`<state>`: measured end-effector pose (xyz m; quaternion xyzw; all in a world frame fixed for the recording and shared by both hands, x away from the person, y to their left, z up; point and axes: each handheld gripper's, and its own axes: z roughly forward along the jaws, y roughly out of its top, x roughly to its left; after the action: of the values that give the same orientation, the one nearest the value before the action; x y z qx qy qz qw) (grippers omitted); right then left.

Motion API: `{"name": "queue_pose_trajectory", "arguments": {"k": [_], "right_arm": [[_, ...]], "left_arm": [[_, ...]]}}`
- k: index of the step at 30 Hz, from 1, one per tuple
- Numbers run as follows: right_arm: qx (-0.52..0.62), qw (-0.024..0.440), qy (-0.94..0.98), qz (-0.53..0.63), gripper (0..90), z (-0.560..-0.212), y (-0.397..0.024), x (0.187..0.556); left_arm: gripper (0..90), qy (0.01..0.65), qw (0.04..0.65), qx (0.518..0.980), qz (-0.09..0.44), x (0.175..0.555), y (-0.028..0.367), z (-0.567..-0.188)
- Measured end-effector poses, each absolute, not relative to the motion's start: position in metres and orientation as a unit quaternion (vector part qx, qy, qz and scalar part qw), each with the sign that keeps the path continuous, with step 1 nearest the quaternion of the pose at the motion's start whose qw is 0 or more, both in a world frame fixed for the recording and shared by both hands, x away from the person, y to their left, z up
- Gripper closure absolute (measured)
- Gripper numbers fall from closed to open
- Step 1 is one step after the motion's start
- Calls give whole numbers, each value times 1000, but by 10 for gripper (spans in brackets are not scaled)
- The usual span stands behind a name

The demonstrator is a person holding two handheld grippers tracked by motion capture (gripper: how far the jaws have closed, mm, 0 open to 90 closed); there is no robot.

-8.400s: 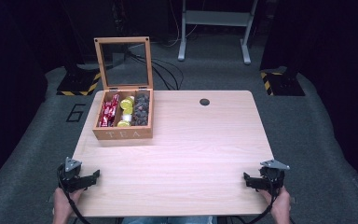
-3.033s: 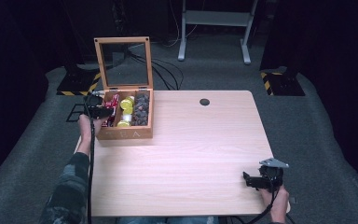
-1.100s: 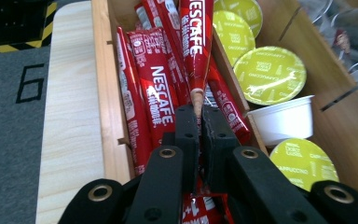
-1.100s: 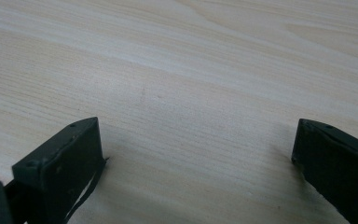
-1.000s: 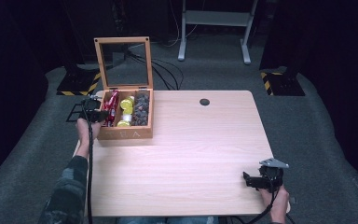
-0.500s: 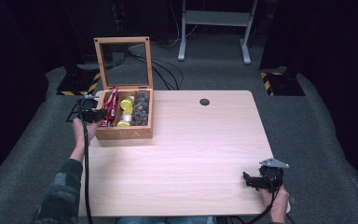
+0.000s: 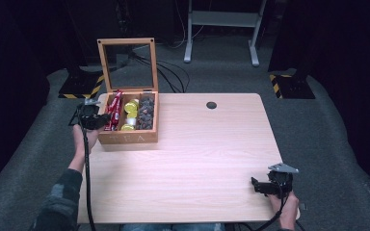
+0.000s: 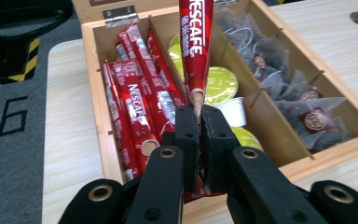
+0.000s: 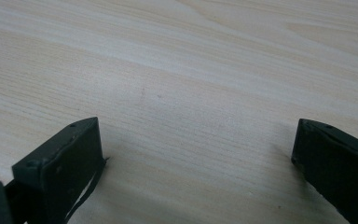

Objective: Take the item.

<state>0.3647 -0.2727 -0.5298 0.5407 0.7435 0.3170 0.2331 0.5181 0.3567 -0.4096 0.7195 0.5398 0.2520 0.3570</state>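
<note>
A wooden tea box (image 7: 127, 138) stands open at the table's far left, its glass lid (image 7: 127, 62) upright. Its left compartment holds red Nescafe sticks (image 8: 135, 100), the middle one yellow-green capsules (image 8: 221, 81), the right one tea bags (image 8: 279, 77). My left gripper (image 7: 96, 120) (image 8: 200, 116) hovers at the box's left side, shut on the end of one red Nescafe stick (image 8: 196, 42) (image 7: 114, 108). That stick points away from the jaws, above the box. My right gripper (image 7: 256, 185) (image 9: 196, 140) rests open at the table's near right edge, with only bare wood between its jaws.
The table (image 7: 197, 154) is light wood with a round cable hole (image 7: 211, 105) at the back. Dark carpet, cables and a metal stand (image 7: 221, 29) lie behind it. Yellow-black striped blocks (image 7: 79, 89) sit on the floor at both sides.
My left gripper has drawn back from the box toward the person and risen a little, lifting the red stick out of its compartment. The right gripper has stayed put.
</note>
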Motion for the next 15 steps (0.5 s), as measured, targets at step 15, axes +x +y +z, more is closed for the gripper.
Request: {"name": "queue_pose_trajectory", "arguments": {"k": [15], "right_arm": [[541,231,744,316,12,-530,-273,365]], "left_arm": [[859,502,374,735,260,500,335,-393]]}}
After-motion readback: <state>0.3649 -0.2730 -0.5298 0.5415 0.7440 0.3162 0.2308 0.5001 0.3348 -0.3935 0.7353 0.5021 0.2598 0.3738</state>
